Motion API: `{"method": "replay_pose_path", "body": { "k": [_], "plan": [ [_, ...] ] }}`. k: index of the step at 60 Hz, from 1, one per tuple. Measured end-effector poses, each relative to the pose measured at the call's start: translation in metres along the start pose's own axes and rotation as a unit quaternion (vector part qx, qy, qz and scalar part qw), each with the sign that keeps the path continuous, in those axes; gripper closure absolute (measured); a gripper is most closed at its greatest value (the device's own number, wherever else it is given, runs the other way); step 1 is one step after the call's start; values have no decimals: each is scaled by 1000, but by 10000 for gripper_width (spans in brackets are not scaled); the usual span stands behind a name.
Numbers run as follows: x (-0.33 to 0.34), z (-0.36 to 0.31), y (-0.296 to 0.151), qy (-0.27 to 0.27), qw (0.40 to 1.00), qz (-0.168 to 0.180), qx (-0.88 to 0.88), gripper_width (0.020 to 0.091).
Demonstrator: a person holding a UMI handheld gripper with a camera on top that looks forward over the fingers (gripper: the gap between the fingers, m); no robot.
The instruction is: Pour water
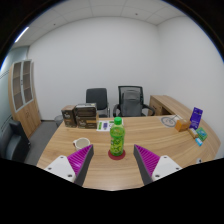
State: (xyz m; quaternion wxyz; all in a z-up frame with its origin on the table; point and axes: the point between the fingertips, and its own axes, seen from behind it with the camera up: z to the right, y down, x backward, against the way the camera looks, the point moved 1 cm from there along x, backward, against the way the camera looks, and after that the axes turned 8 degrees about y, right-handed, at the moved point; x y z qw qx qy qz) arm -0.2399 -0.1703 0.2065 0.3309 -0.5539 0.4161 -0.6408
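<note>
A green bottle (117, 138) with a yellow-green cap and a label around its body stands upright on a dark red coaster (117, 155) on a wooden table (60, 145). It stands at twelve o'clock from the gripper (112, 160), just ahead of the fingers and centred on the gap between them. The jaws are spread wide and grip nothing; both purple pads (82, 159) show.

The label's print is too small to read, and no water level can be made out. At ten o'clock on the table sit boxes (80, 116), their contents unclear. At two o'clock a small purple item (196, 116) and a pale packet (200, 133) are hard to identify.

Two black office chairs (130, 99) stand beyond the table. One cabinet (24, 92) stands at nine o'clock.
</note>
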Motion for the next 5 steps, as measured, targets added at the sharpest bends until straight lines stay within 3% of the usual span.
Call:
{"method": "replay_pose_path", "body": {
  "k": [5],
  "plan": [
    [3, -6, -2, -5, 1000, 1, -10, 277]
  ]
}}
